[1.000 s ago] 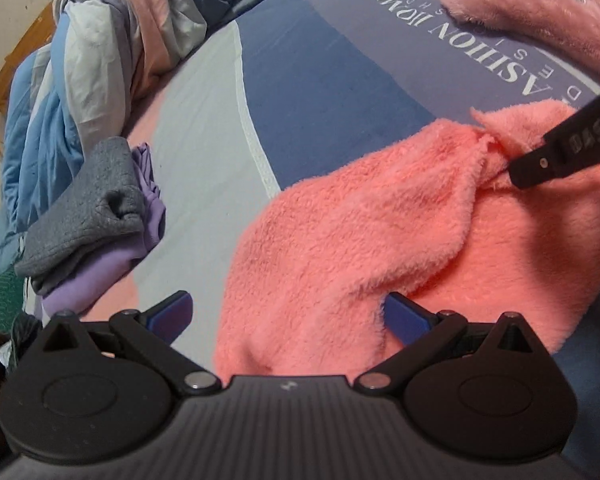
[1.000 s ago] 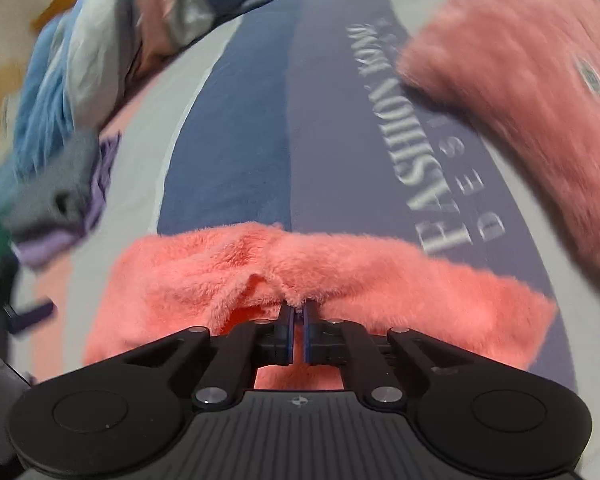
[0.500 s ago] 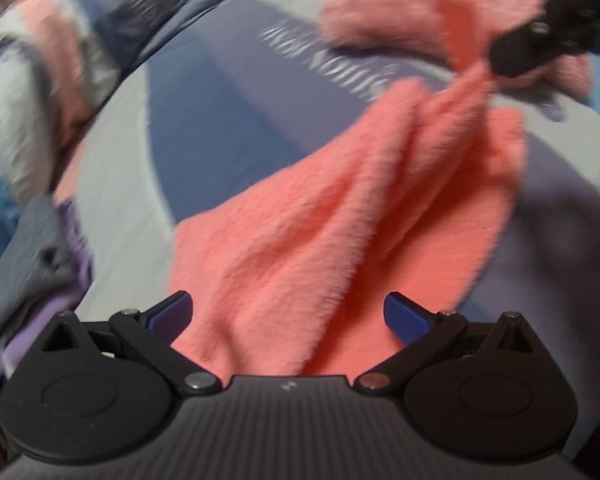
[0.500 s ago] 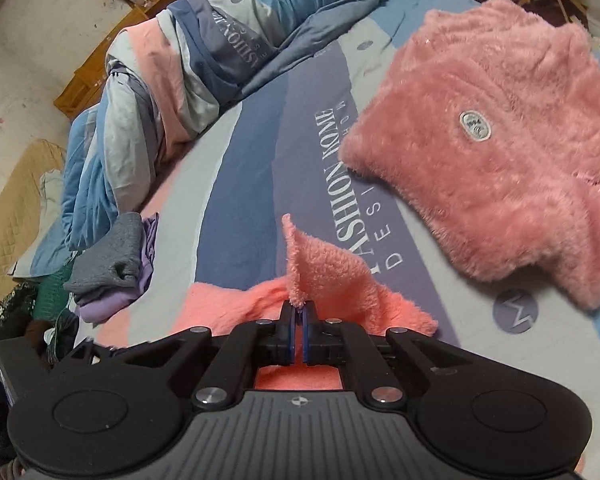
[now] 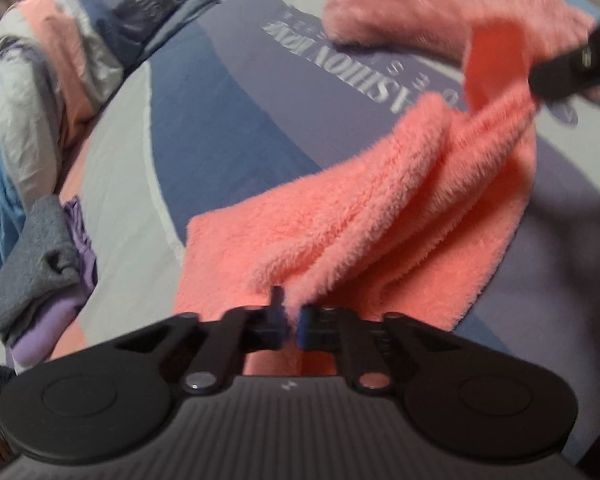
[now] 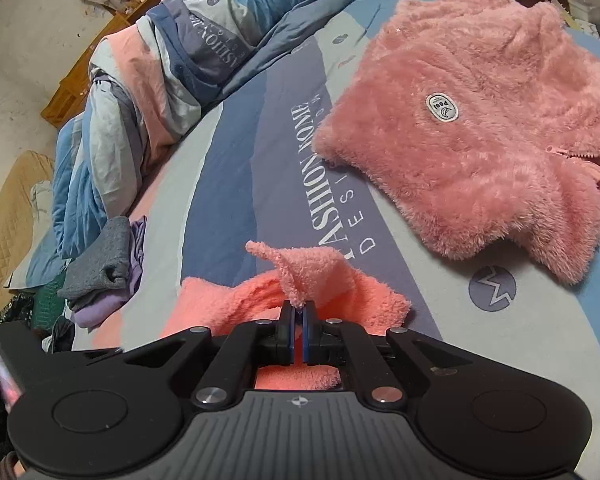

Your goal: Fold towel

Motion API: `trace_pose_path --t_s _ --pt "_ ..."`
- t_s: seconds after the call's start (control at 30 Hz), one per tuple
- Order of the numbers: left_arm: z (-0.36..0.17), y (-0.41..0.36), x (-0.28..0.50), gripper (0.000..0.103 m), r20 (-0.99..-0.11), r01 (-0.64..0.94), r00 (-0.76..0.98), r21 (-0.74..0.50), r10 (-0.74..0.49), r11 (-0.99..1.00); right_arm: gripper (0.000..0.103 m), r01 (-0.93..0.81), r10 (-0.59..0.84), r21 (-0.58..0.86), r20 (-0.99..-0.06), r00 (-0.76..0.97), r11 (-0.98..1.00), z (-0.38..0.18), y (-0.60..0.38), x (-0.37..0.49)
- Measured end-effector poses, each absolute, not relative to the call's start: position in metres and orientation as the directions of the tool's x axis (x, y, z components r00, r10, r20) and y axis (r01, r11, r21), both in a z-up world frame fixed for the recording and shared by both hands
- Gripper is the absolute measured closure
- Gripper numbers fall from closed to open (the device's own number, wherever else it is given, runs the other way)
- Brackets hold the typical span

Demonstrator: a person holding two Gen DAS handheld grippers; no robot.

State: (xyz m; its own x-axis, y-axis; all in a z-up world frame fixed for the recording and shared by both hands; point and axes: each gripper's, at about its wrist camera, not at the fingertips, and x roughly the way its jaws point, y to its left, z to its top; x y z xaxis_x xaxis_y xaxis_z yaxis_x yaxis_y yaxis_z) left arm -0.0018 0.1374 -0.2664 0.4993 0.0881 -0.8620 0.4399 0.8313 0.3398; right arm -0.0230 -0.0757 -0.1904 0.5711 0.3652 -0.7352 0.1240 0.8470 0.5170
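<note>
A fluffy coral towel (image 5: 384, 208) hangs stretched above the bed between my two grippers. My left gripper (image 5: 290, 316) is shut on its near corner, the fleece pinched between the blue pads. My right gripper (image 6: 299, 318) is shut on the opposite corner, a tuft of towel (image 6: 300, 268) poking up past its fingertips. In the left wrist view that right gripper (image 5: 576, 68) shows as a dark blurred shape at the upper right, holding the far corner higher. The towel sags in long folds between the two grips.
The bed sheet (image 6: 228, 184) is striped grey, blue and pink with printed lettering. A pink fluffy jacket (image 6: 480, 120) lies at the far right. A rumpled duvet (image 6: 172, 64) is heaped at the far left, and folded grey and purple clothes (image 6: 104, 272) sit beside it.
My left gripper has shut on the towel's near corner; it was open before. My right gripper has raised its corner higher, lifting the towel off the sheet.
</note>
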Motion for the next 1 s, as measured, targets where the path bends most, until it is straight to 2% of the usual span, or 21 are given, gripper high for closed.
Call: trace_pose_path --t_s 0.2,0.33,0.4,0.53,0.67,0.73,0.8,0.93,1.0 --pt "-0.203 0.205 0.024 0.099 -0.862 0.136 0.507 0.114 0.03 0.984 0.1 0.109 0.325 0.514 -0.677 0.66 0.851 -0.165 -0.085 -0.024" --pt "-0.152 0.279 0.049 0.099 -0.834 -0.102 0.551 -0.038 0.025 0.994 0.1 0.084 0.314 0.521 -0.626 0.714 0.849 -0.138 -0.097 -0.008" --pt "-0.13 0.31 0.065 0.099 -0.826 -0.186 0.557 -0.029 0.081 0.982 0.1 0.067 0.294 0.5 -0.607 0.739 0.863 -0.123 -0.099 0.007" --pt "-0.08 0.363 0.083 0.099 -0.783 -0.322 0.568 0.07 0.252 0.944 0.1 0.034 0.269 0.488 -0.536 0.8 0.872 -0.088 -0.109 0.038" --pt "-0.047 0.397 0.065 0.098 -0.721 -0.371 0.604 0.124 0.341 0.92 0.102 -0.016 0.249 0.444 -0.472 0.845 0.896 -0.062 -0.113 0.051" --pt "-0.053 0.407 0.047 0.098 -0.726 -0.381 0.577 0.167 0.375 0.91 0.102 -0.01 0.248 0.423 -0.512 0.823 0.906 -0.073 -0.116 0.045" --pt "-0.081 0.414 0.029 0.097 -0.772 -0.37 0.514 0.195 0.375 0.908 0.102 -0.004 0.245 0.402 -0.551 0.798 0.916 -0.084 -0.119 0.039" --pt "-0.167 0.405 -0.005 0.097 -0.844 -0.265 0.349 0.329 0.408 0.906 0.102 0.082 0.259 0.388 -0.743 0.617 0.918 -0.15 -0.116 0.026" --pt "-0.212 0.396 -0.022 0.097 -0.864 -0.22 0.26 0.381 0.431 0.898 0.101 0.085 0.28 0.381 -0.796 0.536 0.92 -0.178 -0.105 0.018"
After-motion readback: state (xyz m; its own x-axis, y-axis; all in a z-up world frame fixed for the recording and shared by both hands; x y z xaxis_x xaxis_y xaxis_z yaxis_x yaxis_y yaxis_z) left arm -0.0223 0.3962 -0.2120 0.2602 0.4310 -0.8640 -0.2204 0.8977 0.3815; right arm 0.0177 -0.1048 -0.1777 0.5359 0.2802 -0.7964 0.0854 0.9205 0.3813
